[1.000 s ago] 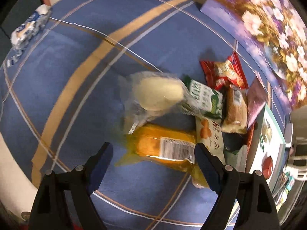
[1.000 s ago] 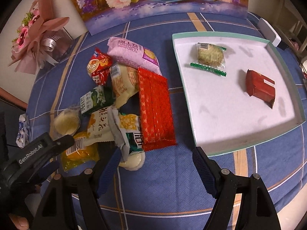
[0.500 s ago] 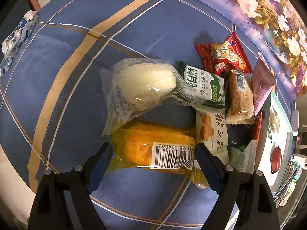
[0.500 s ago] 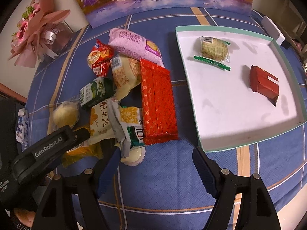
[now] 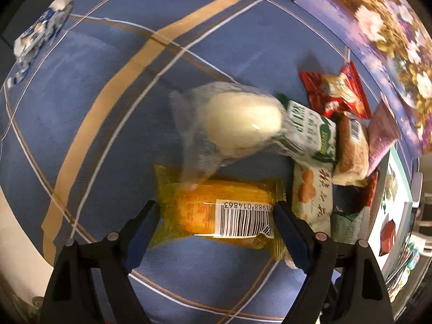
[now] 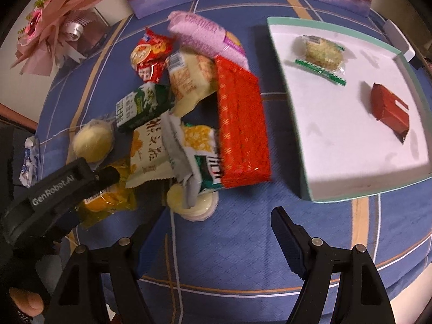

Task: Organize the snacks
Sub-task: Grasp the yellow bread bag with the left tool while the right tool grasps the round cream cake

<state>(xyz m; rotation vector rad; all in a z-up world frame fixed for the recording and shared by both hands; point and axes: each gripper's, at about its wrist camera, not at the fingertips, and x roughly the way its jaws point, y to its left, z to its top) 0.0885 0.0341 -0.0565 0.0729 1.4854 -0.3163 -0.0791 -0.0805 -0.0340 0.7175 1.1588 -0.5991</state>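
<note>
Bench (image 5: pixel 89 124): covered in blue cloth with tan and white stripes.

Yellow cake pack (image 5: pixel 216 213): glossy clear-yellow wrapper, oblong, barcode label facing up, long axis running from one finger of the left claw (image 5: pixel 216 210) to the other. It lies flat on the cloth at the near end of the snack heap. The jaws are closing, pads just beside the crimped ends; contact cannot be told.

Round pale bun (image 5: pixel 240 124): crinkled clear film, just above the yellow pack.

White tray (image 6: pixel 297 86): shallow, square, teal-rimmed; holds a green-edged biscuit pack (image 6: pixel 322 52) and a dark red box (image 6: pixel 388 109), well apart.

Right claw (image 6: pixel 213 229): jaws apart, holding nothing, above bare cloth.
</note>
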